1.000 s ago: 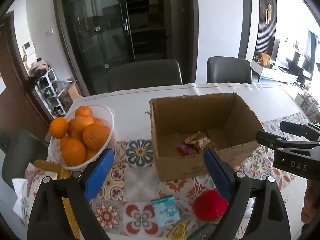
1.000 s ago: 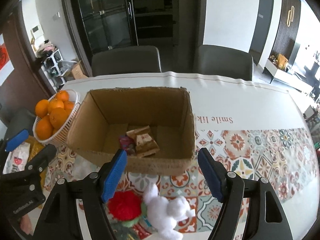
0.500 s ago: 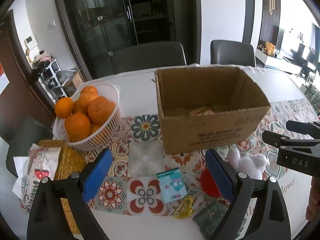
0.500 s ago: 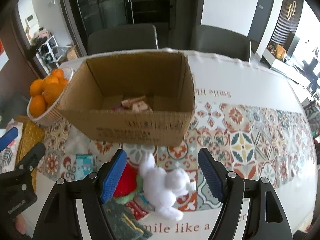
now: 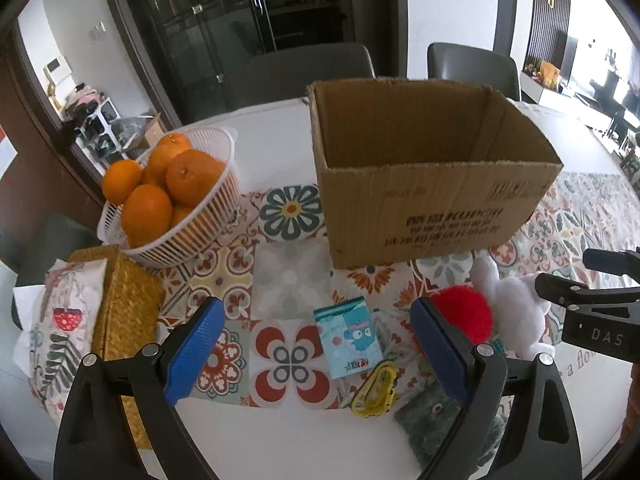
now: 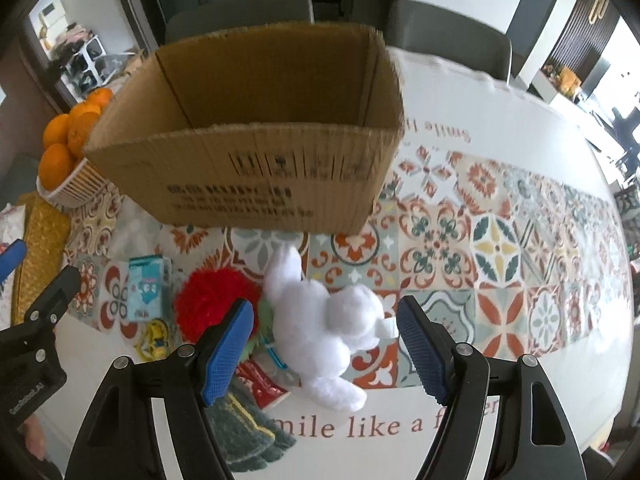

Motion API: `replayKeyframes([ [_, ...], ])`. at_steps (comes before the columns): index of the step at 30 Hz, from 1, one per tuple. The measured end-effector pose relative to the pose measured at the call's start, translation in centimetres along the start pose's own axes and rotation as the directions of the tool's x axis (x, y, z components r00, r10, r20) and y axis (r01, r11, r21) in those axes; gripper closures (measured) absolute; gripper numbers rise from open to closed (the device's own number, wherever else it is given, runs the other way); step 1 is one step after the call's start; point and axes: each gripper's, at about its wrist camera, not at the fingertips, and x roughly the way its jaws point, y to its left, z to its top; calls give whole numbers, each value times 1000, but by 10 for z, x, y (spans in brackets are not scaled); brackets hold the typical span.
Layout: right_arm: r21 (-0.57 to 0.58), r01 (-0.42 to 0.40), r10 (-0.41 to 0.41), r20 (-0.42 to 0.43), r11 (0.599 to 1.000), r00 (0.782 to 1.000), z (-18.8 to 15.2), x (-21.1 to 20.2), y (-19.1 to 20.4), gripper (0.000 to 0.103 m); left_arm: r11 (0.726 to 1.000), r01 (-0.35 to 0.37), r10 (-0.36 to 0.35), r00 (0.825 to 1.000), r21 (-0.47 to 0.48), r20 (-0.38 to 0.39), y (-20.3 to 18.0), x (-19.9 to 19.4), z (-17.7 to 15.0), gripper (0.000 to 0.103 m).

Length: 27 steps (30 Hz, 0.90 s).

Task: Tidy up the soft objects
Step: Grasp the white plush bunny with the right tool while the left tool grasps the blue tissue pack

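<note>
While perhaps untouched, white plush rabbit [image 6: 332, 320] lies between right fingers [image 6: 228, 346].

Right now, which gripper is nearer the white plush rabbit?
Right. The right gripper hangs open directly over the white plush rabbit, which lies between its fingers. The left gripper is off to the side, over the blue packet.

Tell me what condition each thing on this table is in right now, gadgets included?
Cardboard box: upright, top open.
White plush rabbit: lying on the table, untouched.
Red pompom: on the table beside the rabbit.
Blue tissue pack: lying flat, closed.
Basket: full of oranges.
Left hand-held gripper: open, empty.
Right hand-held gripper: open, over the rabbit, not gripping.
</note>
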Motion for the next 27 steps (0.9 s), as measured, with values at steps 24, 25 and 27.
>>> replayKeyframes([
  [24, 3, 25, -25, -121, 1000, 992, -8, 64, 0, 26, 1000, 3, -5, 981, -10, -194, -9, 77, -24, 8],
  [25, -2, 29, -29, -117, 1000, 993, -7, 65, 0, 25, 1000, 5, -8, 980, -11, -201, -9, 79, -25, 8],
  [27, -6, 30, -30, -113, 1000, 993, -7, 66, 1, 24, 1000, 14, -17, 977, -15, -214, -10, 85, -27, 8],
])
